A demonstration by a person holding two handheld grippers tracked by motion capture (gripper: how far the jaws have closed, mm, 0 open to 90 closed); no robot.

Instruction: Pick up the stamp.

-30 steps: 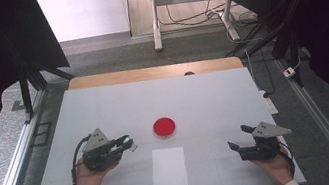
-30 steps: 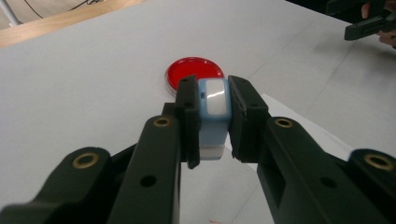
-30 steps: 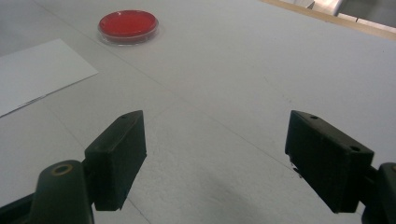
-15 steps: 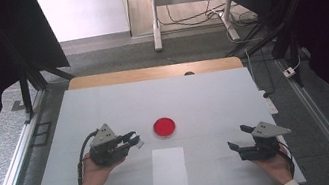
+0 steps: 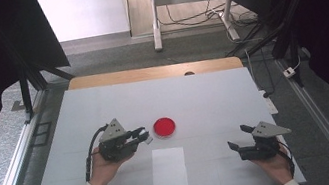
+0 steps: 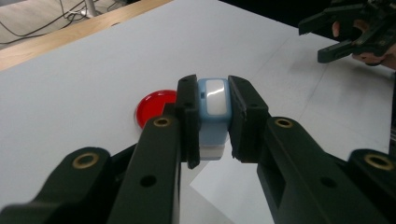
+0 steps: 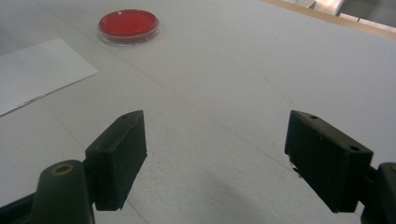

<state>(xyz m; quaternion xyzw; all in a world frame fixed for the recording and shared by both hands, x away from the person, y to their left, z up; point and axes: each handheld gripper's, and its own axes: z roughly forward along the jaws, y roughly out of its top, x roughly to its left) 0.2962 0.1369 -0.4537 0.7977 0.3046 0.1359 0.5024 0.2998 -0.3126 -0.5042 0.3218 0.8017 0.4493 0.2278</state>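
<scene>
My left gripper [image 5: 142,135] is shut on a small light-blue and white block [image 6: 212,112], held just above the table. Right behind the block lies a round red dish [image 5: 164,127] [image 6: 154,106]. A white sheet of paper [image 5: 169,171] lies flat in front of the dish, below and right of the left gripper. My right gripper [image 5: 238,136] [image 7: 215,154] rests low at the front right, open, with bare table between its jaws. The right gripper view has the red dish [image 7: 128,22] and the paper [image 7: 37,72] at the upper left.
The white table cover [image 5: 214,99] spreads around the dish and paper. A wooden table edge [image 5: 154,72] runs along the back. Metal rails and dark stands flank both sides. A trailing cable [image 5: 89,155] hangs from the left gripper.
My left gripper has carried the block to the right, closer to the red dish. The right gripper has kept still.
</scene>
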